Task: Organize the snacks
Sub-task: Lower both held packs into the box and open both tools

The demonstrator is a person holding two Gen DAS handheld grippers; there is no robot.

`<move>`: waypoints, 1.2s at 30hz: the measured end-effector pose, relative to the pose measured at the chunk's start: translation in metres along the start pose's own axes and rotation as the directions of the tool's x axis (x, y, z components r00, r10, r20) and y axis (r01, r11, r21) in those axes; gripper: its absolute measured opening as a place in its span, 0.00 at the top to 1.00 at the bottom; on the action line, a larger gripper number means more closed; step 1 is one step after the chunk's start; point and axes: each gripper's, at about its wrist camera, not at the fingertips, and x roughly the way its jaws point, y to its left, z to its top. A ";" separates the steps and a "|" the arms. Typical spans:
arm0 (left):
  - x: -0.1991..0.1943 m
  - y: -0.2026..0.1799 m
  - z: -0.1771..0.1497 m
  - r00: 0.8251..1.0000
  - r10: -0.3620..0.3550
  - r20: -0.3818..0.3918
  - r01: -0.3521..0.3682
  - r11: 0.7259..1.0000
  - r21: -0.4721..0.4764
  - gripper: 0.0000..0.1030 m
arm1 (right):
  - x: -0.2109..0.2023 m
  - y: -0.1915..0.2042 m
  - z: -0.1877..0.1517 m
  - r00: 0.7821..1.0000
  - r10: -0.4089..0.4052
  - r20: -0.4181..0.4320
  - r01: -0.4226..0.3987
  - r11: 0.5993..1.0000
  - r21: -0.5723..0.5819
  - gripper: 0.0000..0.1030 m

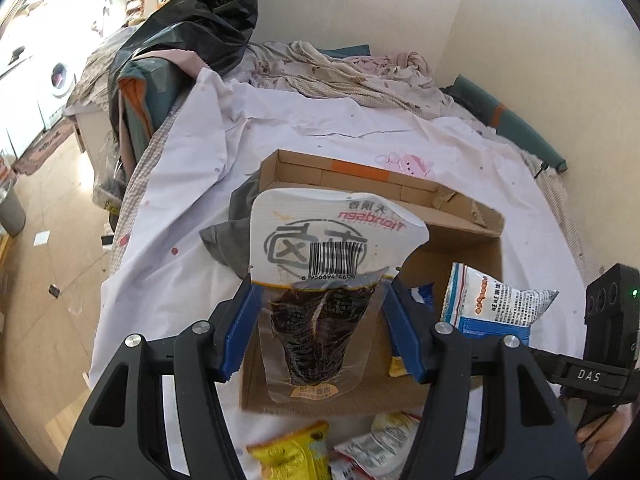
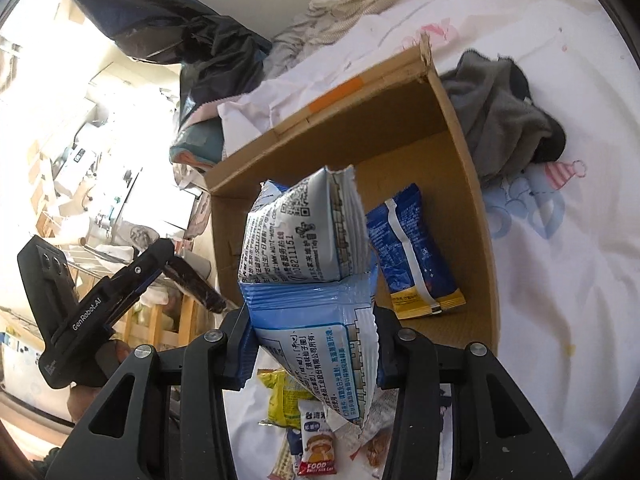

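My left gripper [image 1: 320, 304] is shut on a clear pouch of dark dried meat [image 1: 316, 320] with a white barcoded top, held above the cardboard box [image 1: 452, 248]. My right gripper [image 2: 312, 320] is shut on a blue-and-white rice cracker packet [image 2: 308, 264], held over the same box [image 2: 468, 184]. The packet also shows in the left wrist view [image 1: 488, 304]. A dark blue snack packet with a yellow end [image 2: 412, 252] lies inside the box. Several loose snack packets lie on the sheet in front of the box: a yellow one [image 1: 292, 452] and small ones [image 2: 316, 436].
The box sits on a bed with a white sheet [image 1: 180, 240]. A grey cloth [image 2: 504, 116] lies beside the box. Rumpled bedding [image 1: 344, 68] and a black bag [image 1: 200, 28] are at the far end. Wooden floor [image 1: 52, 280] lies to the left.
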 end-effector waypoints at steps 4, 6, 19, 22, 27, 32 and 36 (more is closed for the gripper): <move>0.021 0.001 -0.007 1.000 -0.015 -0.025 0.015 1.000 -0.003 0.44 | 0.013 -0.009 -0.003 1.000 -0.003 -0.027 0.004 1.000 0.012 0.56; 0.029 0.001 -0.013 0.999 -0.009 -0.036 0.010 1.000 0.010 0.44 | 0.020 -0.011 -0.004 0.999 -0.019 -0.041 0.019 1.000 0.000 0.56; 0.055 -0.004 -0.026 0.995 0.003 -0.102 0.001 0.999 0.045 0.43 | 0.044 -0.014 -0.008 0.992 -0.071 -0.100 0.068 0.997 -0.035 0.54; 0.055 -0.006 -0.028 0.995 0.015 -0.097 -0.009 0.998 0.068 0.43 | 0.048 -0.013 -0.007 0.992 -0.070 -0.107 0.066 0.997 -0.038 0.53; 0.055 -0.008 -0.031 0.995 0.025 -0.094 -0.018 0.997 0.074 0.42 | 0.052 -0.010 -0.005 0.991 -0.078 -0.106 0.074 0.996 -0.040 0.53; 0.060 -0.007 -0.033 0.993 0.030 -0.115 -0.021 0.997 0.075 0.42 | 0.053 -0.011 -0.003 0.991 -0.087 -0.104 0.084 0.996 -0.033 0.52; 0.059 -0.008 -0.034 0.994 0.029 -0.103 -0.020 0.996 0.087 0.43 | 0.054 -0.010 -0.002 0.991 -0.089 -0.101 0.085 0.996 -0.040 0.49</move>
